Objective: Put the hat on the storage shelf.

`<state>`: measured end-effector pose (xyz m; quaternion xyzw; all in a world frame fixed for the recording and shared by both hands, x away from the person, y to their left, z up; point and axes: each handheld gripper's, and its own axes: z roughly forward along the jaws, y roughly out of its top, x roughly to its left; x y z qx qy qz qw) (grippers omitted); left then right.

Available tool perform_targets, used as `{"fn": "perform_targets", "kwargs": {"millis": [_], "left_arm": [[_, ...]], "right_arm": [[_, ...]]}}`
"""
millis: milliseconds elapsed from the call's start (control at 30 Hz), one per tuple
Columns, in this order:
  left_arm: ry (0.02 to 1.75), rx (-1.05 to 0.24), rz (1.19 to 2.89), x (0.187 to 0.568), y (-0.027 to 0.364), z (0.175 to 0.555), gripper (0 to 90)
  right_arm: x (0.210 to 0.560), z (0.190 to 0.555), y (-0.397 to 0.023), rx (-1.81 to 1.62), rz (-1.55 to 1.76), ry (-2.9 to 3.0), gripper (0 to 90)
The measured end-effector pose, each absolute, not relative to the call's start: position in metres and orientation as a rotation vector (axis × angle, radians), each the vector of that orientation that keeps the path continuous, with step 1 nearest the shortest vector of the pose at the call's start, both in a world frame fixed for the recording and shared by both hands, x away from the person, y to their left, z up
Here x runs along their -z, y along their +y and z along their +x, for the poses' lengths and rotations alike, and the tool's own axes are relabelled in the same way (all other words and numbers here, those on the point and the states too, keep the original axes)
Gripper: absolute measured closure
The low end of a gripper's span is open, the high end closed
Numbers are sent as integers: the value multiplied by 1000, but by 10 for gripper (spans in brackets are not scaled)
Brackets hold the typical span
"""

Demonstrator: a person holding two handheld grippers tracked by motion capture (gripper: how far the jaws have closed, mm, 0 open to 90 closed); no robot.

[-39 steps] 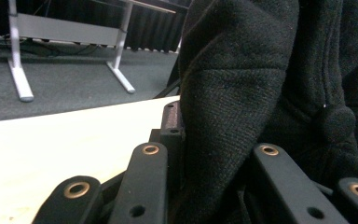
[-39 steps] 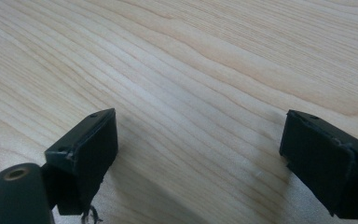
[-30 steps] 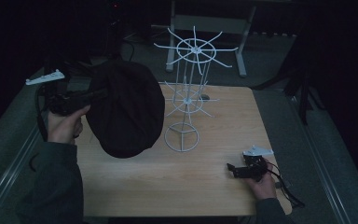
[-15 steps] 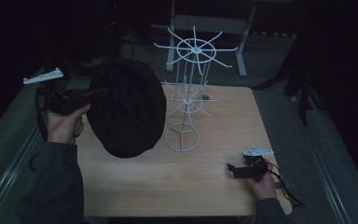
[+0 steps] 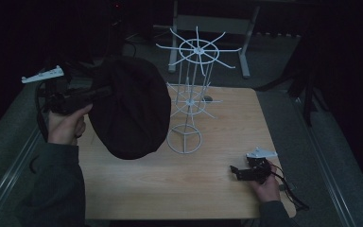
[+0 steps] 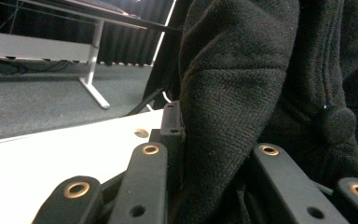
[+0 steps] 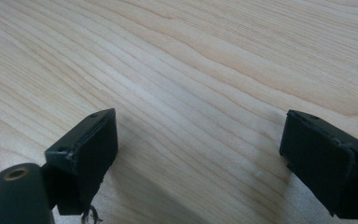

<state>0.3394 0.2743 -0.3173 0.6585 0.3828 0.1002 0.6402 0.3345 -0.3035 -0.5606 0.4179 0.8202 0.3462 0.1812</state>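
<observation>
A black knitted hat [image 5: 127,111] hangs in the air over the left part of the wooden table [image 5: 208,189]. My left gripper [image 5: 99,92] is shut on its edge, and in the left gripper view the thick fabric [image 6: 242,93] is bunched between the jaws of that gripper [image 6: 209,158]. A white wire display rack [image 5: 189,101] with two tiers of spokes stands mid-table, just right of the hat. My right gripper [image 5: 236,171] rests low at the table's front right, open. In the right gripper view only bare wood [image 7: 191,70] lies between the jaws of the right gripper [image 7: 200,149].
A small round hole [image 5: 208,99] sits in the tabletop behind the rack. A grey desk frame [image 5: 208,23] stands on the carpet beyond the table. Dark stand legs [image 5: 307,90] are at the right, and a metal rail [image 5: 9,175] runs along the left.
My left gripper and the hat have drifted slightly left and up. The right gripper has stayed where it was.
</observation>
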Motion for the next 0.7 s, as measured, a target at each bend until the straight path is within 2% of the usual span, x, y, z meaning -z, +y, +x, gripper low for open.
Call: {"fn": "perform_targets", "kwargs": {"millis": [700], "left_arm": [[843,-211,1473,311,273,336,759]], "right_arm": [[561,334,-304,-978,1180,2316,111]]}}
